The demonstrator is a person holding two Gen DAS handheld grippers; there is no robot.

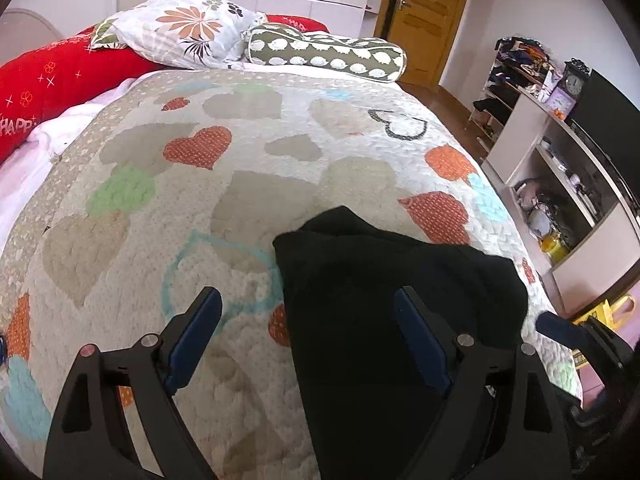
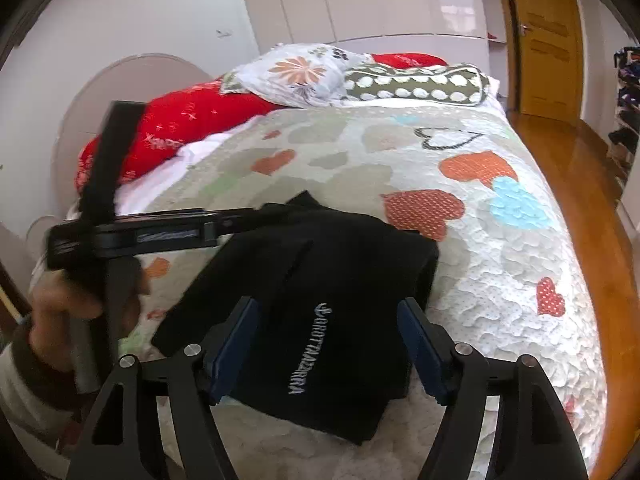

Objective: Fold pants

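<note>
Your black pants lie folded into a compact bundle on the heart-print quilt of the bed, toward its near edge and closer to the right side than the left; white lettering on the top layer faces up in the right wrist view; your right gripper hangs just above the near part of the bundle, jaws spread with the cloth showing between the blue pads, pads not pressing on it, so it reads as released and empty; your left gripper is spread wide too, its left finger over bare quilt and its right finger over the left edge of the pants, nothing pinched; whether either fingertip brushes the fabric you cannot tell from these views; in the right wrist view your left gripper shows from the side over the far left corner of the bundle, with your hand round its handle; in the left wrist view the tip of your right gripper pokes in at the right edge of the bed; at the head of the bed sit a red pillow, a floral pillow and a green spotted bolster; shelves stand beside the bed's right edge; a wooden door is shut behind.
</note>
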